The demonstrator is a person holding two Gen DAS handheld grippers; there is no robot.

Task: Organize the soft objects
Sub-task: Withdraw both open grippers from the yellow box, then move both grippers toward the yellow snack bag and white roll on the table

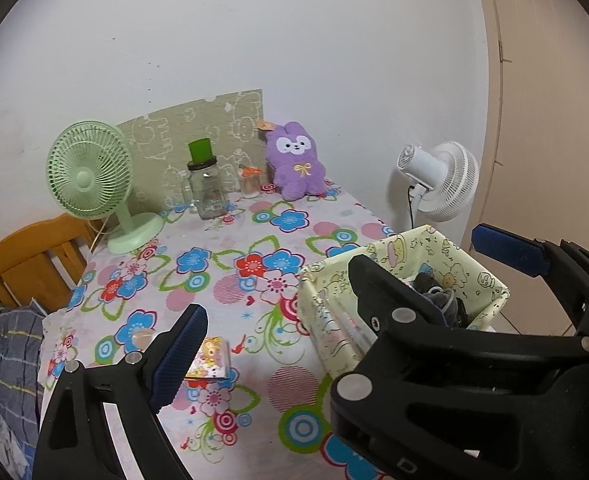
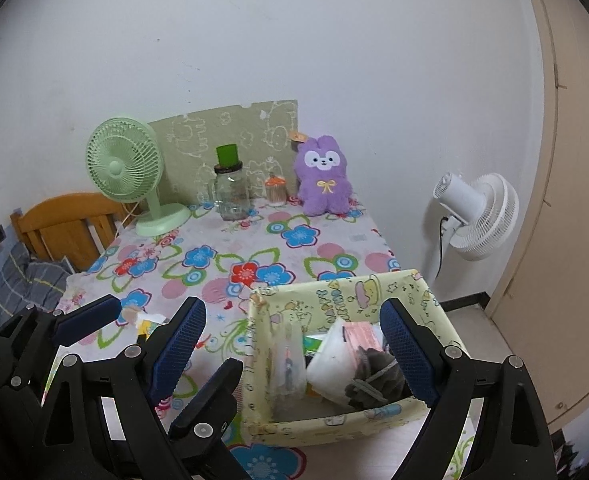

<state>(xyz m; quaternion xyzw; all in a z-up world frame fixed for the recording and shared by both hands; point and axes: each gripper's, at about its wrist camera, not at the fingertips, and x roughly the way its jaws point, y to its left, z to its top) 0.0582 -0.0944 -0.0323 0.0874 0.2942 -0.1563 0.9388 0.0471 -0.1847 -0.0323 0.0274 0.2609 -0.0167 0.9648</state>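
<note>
Both sets of fingers spread wide, gripping nothing: right gripper point(image 2: 298, 344) straddling the yellow storage box point(image 2: 346, 428), left gripper point(image 1: 334, 280) beside it; purple plush point(image 1: 295, 161) far ahead.

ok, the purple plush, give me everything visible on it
The purple plush is a fuzzy rabbit-like toy: two short ears, white eye patches with dark eyes, a yellow bow stitched on the chest, an orange tag by one ear. It sits upright at the table's far edge, back against the patterned board and the wall, apart from both grippers.
</note>
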